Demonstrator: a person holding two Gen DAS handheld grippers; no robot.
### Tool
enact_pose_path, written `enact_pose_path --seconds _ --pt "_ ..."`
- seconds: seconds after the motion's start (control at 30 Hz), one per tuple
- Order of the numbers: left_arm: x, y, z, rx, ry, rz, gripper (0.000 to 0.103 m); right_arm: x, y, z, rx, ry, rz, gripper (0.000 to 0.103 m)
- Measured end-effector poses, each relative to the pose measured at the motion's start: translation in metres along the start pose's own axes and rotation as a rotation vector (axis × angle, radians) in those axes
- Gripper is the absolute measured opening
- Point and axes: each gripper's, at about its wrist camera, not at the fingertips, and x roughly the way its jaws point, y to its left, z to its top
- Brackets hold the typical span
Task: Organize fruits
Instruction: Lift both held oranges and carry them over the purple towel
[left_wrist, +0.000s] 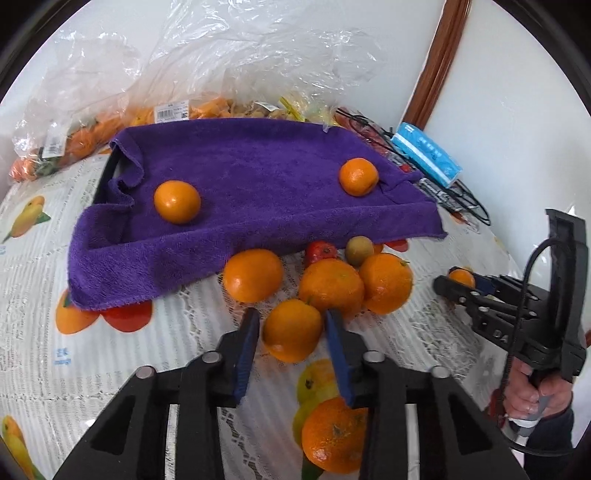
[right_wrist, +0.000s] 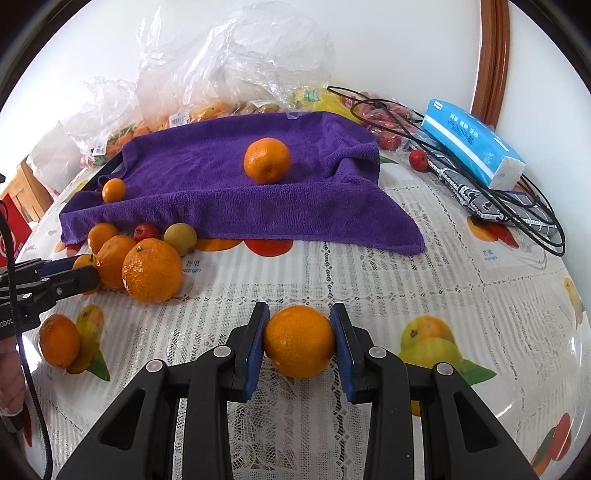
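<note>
A purple towel (left_wrist: 258, 177) lies over a dark tray, with two oranges (left_wrist: 177, 201) (left_wrist: 359, 181) on it. Before its front edge sits a cluster of oranges (left_wrist: 330, 288), a small red fruit (left_wrist: 320, 251) and a greenish-brown fruit (left_wrist: 359, 250). My left gripper (left_wrist: 291, 317) is shut on a small orange (left_wrist: 291, 332) at the near side of that cluster. Another orange (left_wrist: 334, 439) lies below the fingers. My right gripper (right_wrist: 299, 314) is shut on an orange (right_wrist: 298, 341) just above the tablecloth, to the right of the cluster (right_wrist: 151, 269).
Clear plastic bags of fruit (left_wrist: 207, 74) are piled behind the towel. A blue tissue pack (right_wrist: 472, 144), black cables (right_wrist: 517, 206) and small red fruits (right_wrist: 418, 159) lie at the back right. The lace tablecloth (right_wrist: 406, 280) carries printed fruit pictures.
</note>
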Motion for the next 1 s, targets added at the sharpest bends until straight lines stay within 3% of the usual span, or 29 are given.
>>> enact_pose_path --seconds 0.47,1.0 --pt "-0.034 0.01 0.0 -0.049 -0.088 0.019 0.031 -0.02 0.006 0.01 -0.004 -0.049 -0.016 0.034" --pt "-0.06 0.015 0.056 -0.093 -0.229 0.094 0.031 -0.035 0.006 0.078 0.033 -0.175 0.009 0.034"
